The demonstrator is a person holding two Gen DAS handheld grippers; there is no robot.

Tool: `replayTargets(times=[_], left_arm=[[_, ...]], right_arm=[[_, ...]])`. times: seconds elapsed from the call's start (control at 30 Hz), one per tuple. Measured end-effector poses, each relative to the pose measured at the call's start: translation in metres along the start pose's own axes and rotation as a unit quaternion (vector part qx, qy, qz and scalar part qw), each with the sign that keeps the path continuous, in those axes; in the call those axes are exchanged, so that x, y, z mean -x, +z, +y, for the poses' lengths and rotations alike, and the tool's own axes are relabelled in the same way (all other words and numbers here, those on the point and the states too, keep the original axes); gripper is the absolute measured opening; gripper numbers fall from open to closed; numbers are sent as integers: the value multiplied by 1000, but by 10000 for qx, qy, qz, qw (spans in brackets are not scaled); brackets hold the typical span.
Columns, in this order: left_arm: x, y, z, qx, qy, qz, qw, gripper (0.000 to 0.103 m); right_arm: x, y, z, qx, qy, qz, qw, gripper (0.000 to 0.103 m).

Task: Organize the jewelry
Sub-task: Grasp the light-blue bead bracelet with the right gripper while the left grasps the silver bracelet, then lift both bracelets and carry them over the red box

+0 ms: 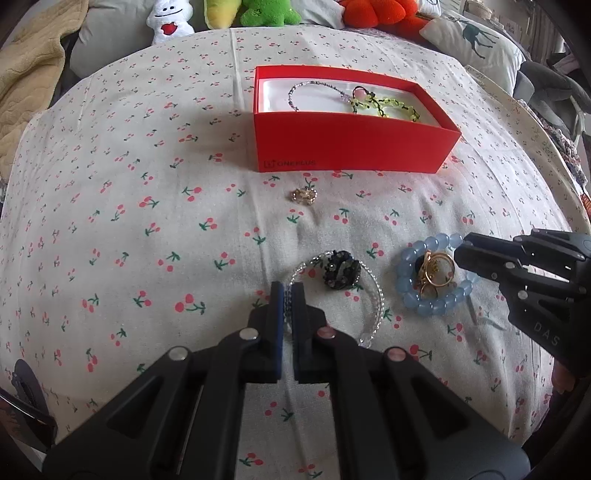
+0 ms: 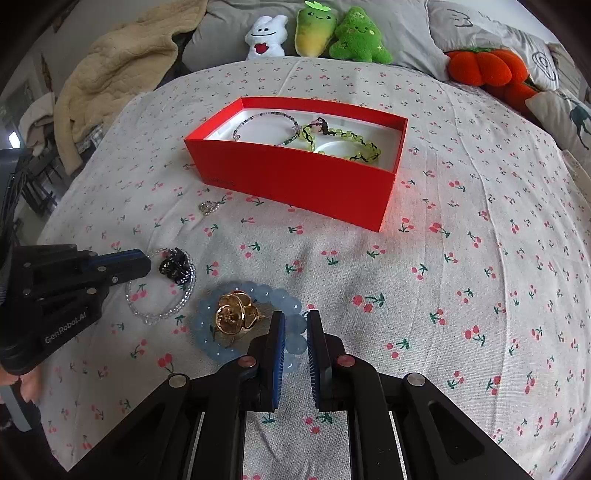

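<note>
Daylight falls soft and even over a bed spread with a white cherry-print sheet (image 2: 461, 266), creased here and there. Behind that sheet, along the head of the bed, sit grey pillows (image 2: 229, 40) with a row of plush toys in front of them: a white one with a red heart (image 2: 265, 37), a yellow-green one (image 2: 314, 31), a green one (image 2: 359, 37) and an orange one (image 2: 487, 68). Left of the white toy, a beige quilted blanket (image 2: 122, 70) lies bunched up. Right of the orange toy rests a cushion printed with a deer (image 1: 476, 38).
</note>
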State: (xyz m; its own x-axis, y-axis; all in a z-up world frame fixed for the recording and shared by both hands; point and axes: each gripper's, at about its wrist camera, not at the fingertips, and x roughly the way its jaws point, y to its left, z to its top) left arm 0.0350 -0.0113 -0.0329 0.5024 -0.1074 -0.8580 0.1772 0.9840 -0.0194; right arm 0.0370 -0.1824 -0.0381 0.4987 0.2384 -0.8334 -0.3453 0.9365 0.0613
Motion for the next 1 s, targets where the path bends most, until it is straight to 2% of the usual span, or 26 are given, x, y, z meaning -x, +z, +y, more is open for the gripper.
replayTargets(times=[0.73, 1.0], left_arm=[[63, 15, 3, 173, -216, -637, 9976, 5], [66, 23, 12, 404, -371, -686, 9961, 5]], right_arm=[[77, 25, 25, 150, 233, -773, 9966, 12], [88, 46, 26, 11, 337, -977, 9946, 11]])
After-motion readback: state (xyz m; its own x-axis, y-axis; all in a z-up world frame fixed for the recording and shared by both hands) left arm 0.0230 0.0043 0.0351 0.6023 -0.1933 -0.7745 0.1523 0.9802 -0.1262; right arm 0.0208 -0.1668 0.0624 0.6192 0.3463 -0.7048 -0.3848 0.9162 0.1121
